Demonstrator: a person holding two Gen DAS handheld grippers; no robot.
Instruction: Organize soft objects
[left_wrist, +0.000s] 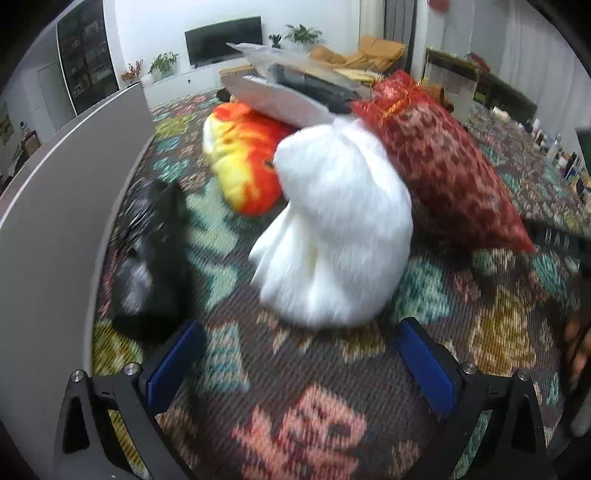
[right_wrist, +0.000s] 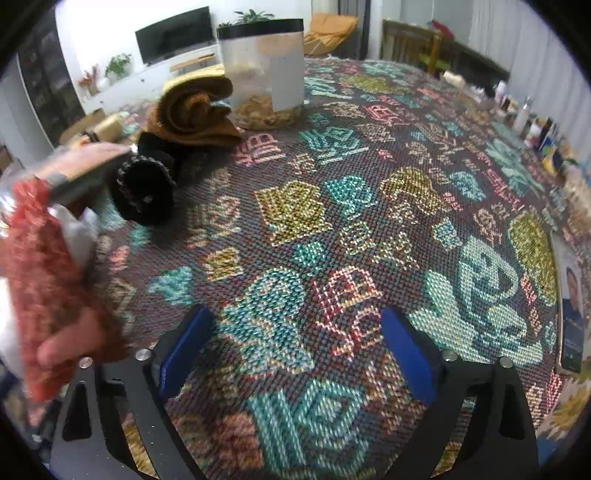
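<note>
A white fluffy plush (left_wrist: 332, 229) lies on the patterned tablecloth (left_wrist: 295, 417), just ahead of my left gripper (left_wrist: 301, 356). That gripper is open and holds nothing. Behind the plush are an orange-and-yellow plush (left_wrist: 243, 155) and a red mesh bag (left_wrist: 443, 166) tied with gold cord. My right gripper (right_wrist: 295, 350) is open over bare cloth. A folded brown cloth (right_wrist: 192, 110) lies far to its left. A blurred red mesh bag (right_wrist: 40, 280) fills the left edge, with a finger (right_wrist: 70, 343) against it.
A grey panel (left_wrist: 66, 206) walls off the left side, with a black crumpled thing (left_wrist: 151, 258) beside it. A black ridged object (right_wrist: 144, 188) and a clear black-lidded jar (right_wrist: 266, 70) stand near the brown cloth. A phone (right_wrist: 572, 306) and bottles (right_wrist: 524, 114) line the right edge.
</note>
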